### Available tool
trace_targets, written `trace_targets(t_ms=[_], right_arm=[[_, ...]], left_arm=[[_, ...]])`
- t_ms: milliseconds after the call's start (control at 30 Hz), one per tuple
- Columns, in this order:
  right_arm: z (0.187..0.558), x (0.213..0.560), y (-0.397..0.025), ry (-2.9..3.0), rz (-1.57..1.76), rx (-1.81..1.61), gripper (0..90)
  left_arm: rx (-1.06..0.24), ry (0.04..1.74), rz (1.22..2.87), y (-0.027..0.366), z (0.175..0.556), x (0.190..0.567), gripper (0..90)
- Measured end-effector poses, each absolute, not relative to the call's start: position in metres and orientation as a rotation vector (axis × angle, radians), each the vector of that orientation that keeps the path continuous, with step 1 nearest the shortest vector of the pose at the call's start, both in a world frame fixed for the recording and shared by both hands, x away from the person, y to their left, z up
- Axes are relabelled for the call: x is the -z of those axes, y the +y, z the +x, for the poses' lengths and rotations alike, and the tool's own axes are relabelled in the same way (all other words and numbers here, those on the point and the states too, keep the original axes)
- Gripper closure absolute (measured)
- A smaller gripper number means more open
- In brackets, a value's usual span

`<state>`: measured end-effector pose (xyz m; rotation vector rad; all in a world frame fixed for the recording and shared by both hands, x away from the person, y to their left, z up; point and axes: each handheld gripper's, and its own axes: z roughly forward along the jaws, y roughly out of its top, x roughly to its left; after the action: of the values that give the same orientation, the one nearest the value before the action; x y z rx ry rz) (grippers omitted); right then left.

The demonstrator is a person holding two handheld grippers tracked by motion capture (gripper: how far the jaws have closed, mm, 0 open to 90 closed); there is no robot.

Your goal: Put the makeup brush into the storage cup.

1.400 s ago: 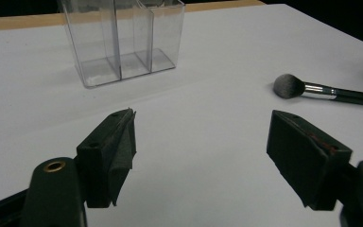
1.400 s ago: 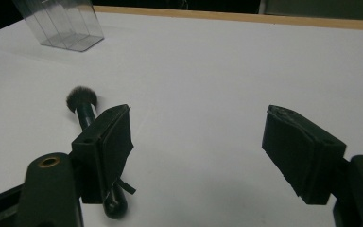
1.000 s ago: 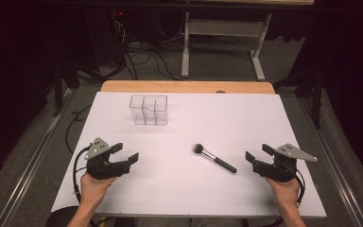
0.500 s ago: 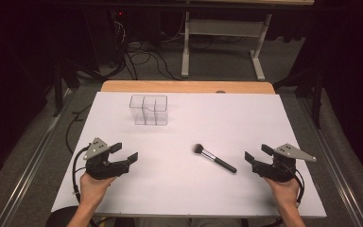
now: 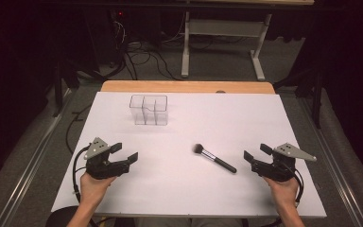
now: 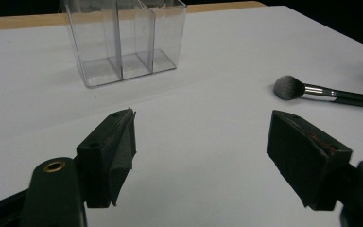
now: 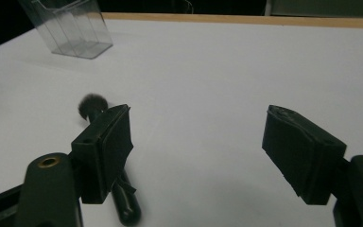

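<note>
White table sheet (image 5: pixel 184 189) carried everything. Clear three-compartment plastic organizer (image 5: pixel 149 109) stood empty at far left. Black-handled makeup brush (image 5: pixel 214 158) lay flat mid-table, just beside your right gripper (image 5: pixel 254 158). Your left gripper (image 5: pixel 124 152) sat well apart. Both had jaws spread, holding nothing. Nothing done; pickup and stowing left.

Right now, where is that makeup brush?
In the high view, the makeup brush lies flat on the white table, right of centre, nearest the right gripper.

Dim lab, white-covered table (image 5: pixel 264 123), tangled cables (image 5: pixel 137 56) on grey floor, metal stand (image 5: pixel 220 42) behind
</note>
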<state>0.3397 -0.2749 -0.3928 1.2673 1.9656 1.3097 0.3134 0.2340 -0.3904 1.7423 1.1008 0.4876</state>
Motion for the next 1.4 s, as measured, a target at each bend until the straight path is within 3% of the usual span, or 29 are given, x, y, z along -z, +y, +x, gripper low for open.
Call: trace_targets(t_ms=[1400], right_arm=[[0.351, 0.372, -0.224, 2.07, 1.117, -1.393, 25.8]], left_arm=[[-0.479, 1.093, 1.739, 0.233, 0.311, 0.389, 24.7]])
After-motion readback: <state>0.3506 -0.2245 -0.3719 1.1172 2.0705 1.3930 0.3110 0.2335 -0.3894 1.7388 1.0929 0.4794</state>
